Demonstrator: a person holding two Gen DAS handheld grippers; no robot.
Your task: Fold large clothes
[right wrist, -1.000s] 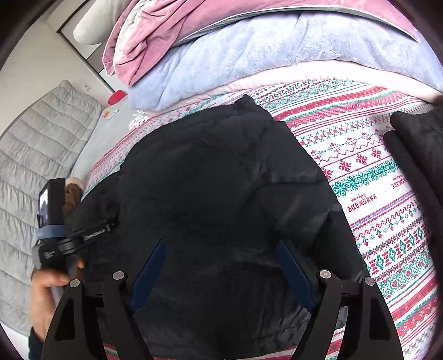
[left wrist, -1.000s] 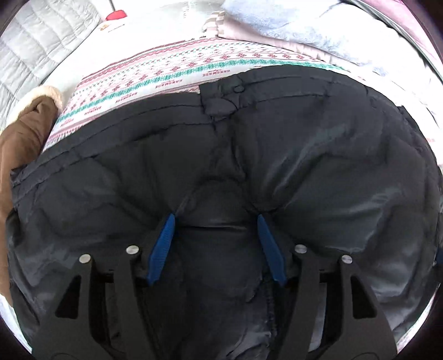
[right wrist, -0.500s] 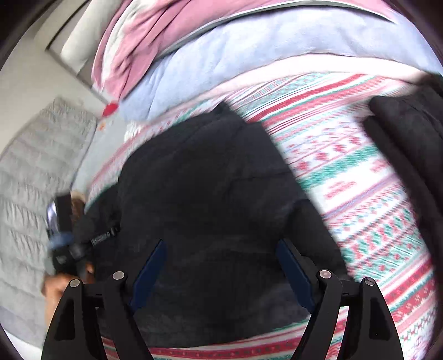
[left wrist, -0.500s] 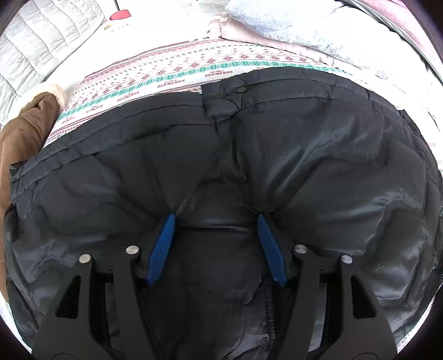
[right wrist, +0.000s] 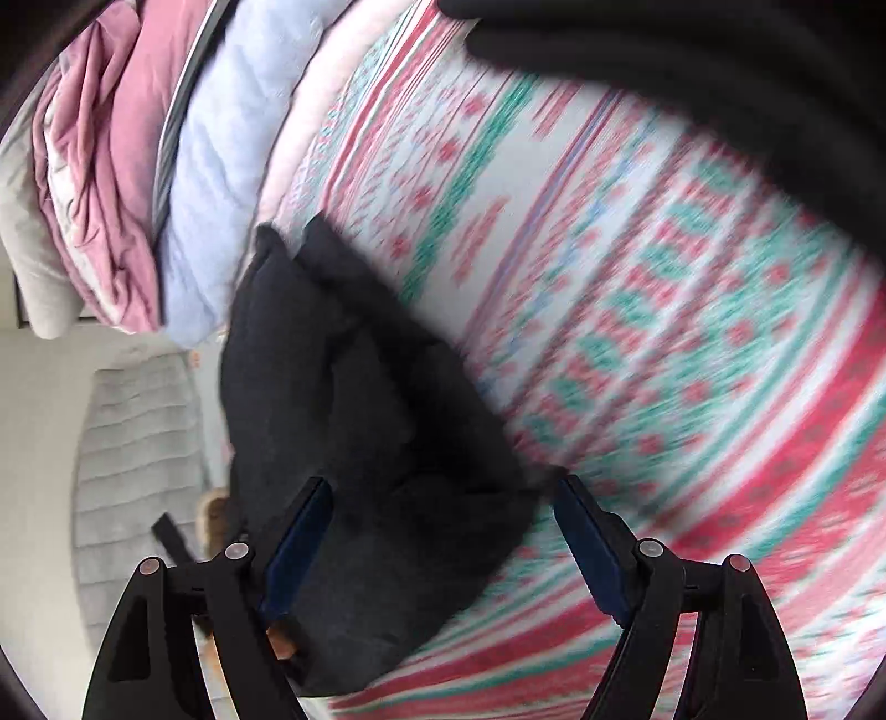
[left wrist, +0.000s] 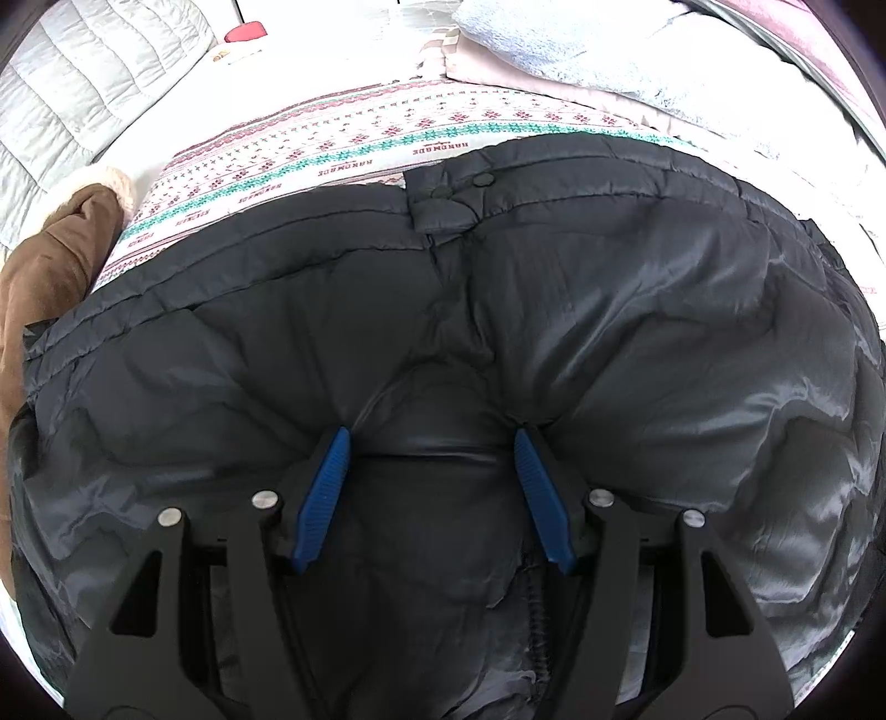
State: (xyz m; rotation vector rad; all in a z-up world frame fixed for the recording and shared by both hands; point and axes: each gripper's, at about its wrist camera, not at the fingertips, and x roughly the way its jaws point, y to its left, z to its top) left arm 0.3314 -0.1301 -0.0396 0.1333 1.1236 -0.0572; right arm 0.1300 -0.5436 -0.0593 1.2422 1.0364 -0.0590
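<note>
Two sets of blue-padded fingers sit nearest me, and I read them differently. On my left gripper (left wrist: 432, 437) the fingers (left wrist: 324, 493) are part-way spread and their tips dig into the black puffer jacket (left wrist: 609, 332), a bulge of its shiny fabric swelling up between them; whether the pads really pinch that bulge or only press down on either side of it, I can't tell. Below the bulge a zipper line runs down between the fingers until the picture's lower edge cuts it off. My right gripper (right wrist: 443, 493) has its fingers (right wrist: 590, 545) spread wide and I see nothing clamped: the near end of the jacket (right wrist: 360, 399) lies between them, closer to the left-hand finger, while the other finger hangs over the patterned blanket (right wrist: 692, 332). That whole view is tilted and smeared, so the blanket's pattern is only red and green streaks.

Further out in the left view, the jacket fills most of the frame, its hem with a snap tab (left wrist: 443, 205) lying flat on the blanket (left wrist: 343, 149). A brown fur-trimmed garment (left wrist: 50, 260) is cut off at the left edge. Beyond lie folded pale blue bedding (left wrist: 581, 44) and a quilted grey surface (left wrist: 83, 83). At the top of the right view a dark shape (right wrist: 692, 39) is too blurred to name
</note>
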